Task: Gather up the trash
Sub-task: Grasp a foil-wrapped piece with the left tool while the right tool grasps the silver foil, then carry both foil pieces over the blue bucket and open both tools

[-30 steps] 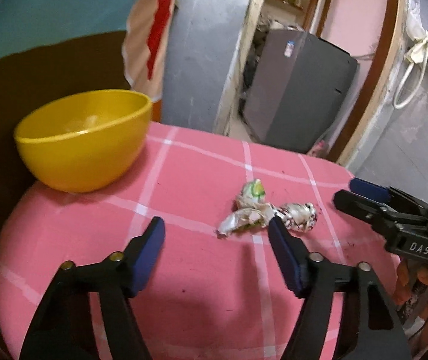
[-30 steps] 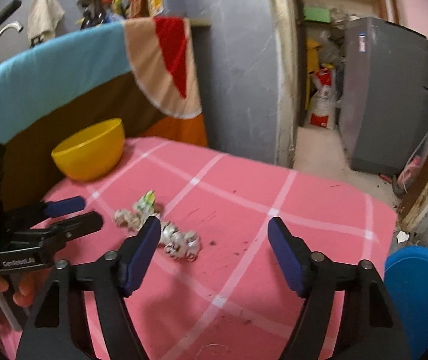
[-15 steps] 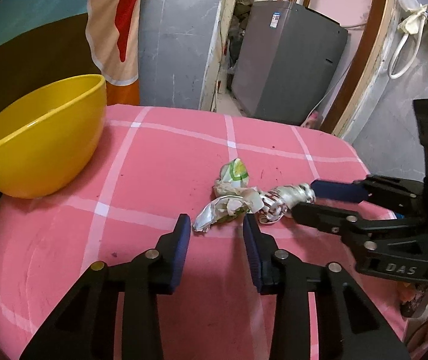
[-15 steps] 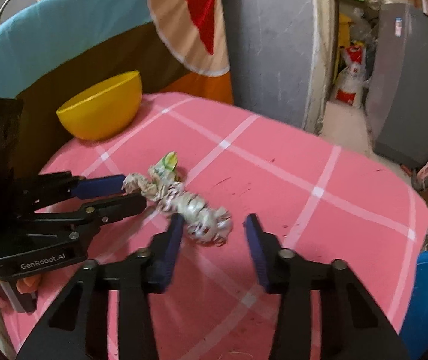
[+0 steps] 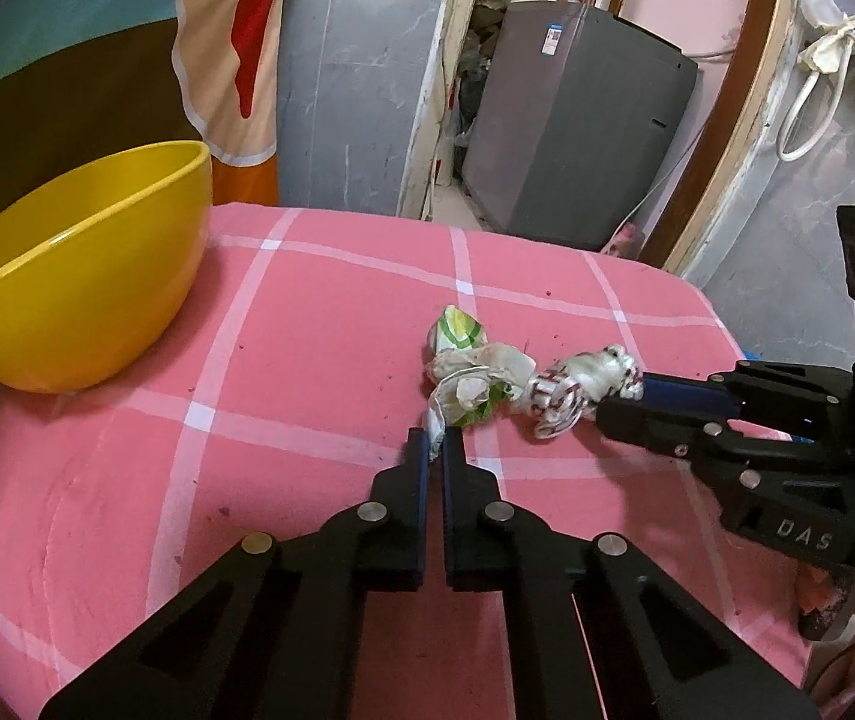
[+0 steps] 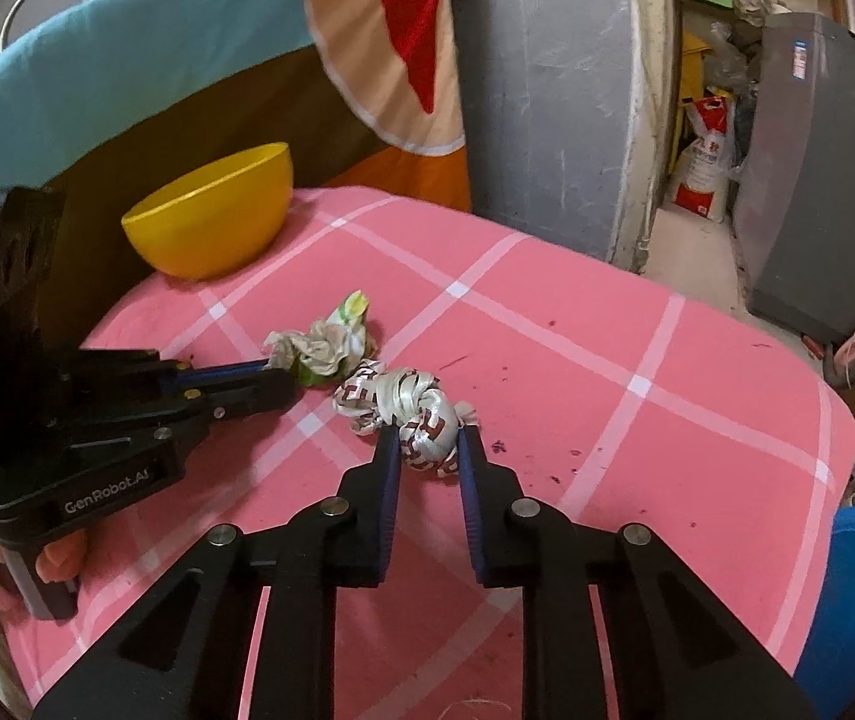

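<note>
We have left gripper [image 5: 436, 447] at frame centre, fingers nearly closed, pinching tail of green wrapper [image 5: 469, 369]. Right gripper [image 6: 427, 447] at mid-frame, fingers narrow around silver wrapper [image 6: 409, 405]. Both wrappers lie touching on pink surface [image 5: 283, 360]. Bowl [image 5: 76, 267] at upper left. We judge: squeeze firm, lift straight, part wads gently so neither drags the other.
</note>
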{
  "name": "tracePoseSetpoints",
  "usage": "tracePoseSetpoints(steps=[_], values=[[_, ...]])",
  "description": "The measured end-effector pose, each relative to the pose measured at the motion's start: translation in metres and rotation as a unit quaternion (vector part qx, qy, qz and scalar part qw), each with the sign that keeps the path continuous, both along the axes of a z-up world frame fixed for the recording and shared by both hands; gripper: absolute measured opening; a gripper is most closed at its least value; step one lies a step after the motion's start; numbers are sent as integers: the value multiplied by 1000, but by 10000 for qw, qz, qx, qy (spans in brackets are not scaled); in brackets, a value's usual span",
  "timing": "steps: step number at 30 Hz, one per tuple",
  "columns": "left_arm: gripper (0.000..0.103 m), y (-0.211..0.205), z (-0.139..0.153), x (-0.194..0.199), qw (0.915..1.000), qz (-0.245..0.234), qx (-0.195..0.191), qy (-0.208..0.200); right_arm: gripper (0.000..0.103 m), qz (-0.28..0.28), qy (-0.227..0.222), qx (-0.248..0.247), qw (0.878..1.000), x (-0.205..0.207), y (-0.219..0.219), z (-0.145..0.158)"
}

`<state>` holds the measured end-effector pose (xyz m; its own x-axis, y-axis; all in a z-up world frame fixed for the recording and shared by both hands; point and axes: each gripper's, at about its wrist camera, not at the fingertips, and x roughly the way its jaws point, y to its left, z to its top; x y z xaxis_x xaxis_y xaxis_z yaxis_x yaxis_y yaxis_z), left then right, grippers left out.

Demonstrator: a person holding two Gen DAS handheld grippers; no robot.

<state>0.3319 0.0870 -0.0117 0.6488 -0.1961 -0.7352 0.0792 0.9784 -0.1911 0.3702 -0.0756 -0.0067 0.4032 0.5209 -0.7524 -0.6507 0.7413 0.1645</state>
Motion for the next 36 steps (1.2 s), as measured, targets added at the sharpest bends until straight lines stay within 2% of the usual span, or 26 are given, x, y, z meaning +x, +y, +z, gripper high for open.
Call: tracePoseSetpoints(steps=[10,14,19,26,36], values=[[2,2,5,-7,9997,61,-88,-223,16,-406,-228,390,9982,-6,-23,12],[1,-4,12,-13,9991,66,74,-421,16,-538,-409,634,9957,-12,-37,20],[1,-26,27,-29,9953,-42,378,-895,16,-708,-734,964,9901,-25,-52,30],[1,-56,45,-47,9884,-72,415,-1462,16,-1020,-1302,1347,9770,-47,-76,48],[1,-93,76,-56,9793,-109,324,-1993,16,-1451,-2082,1749,9513,-75,-114,77]])
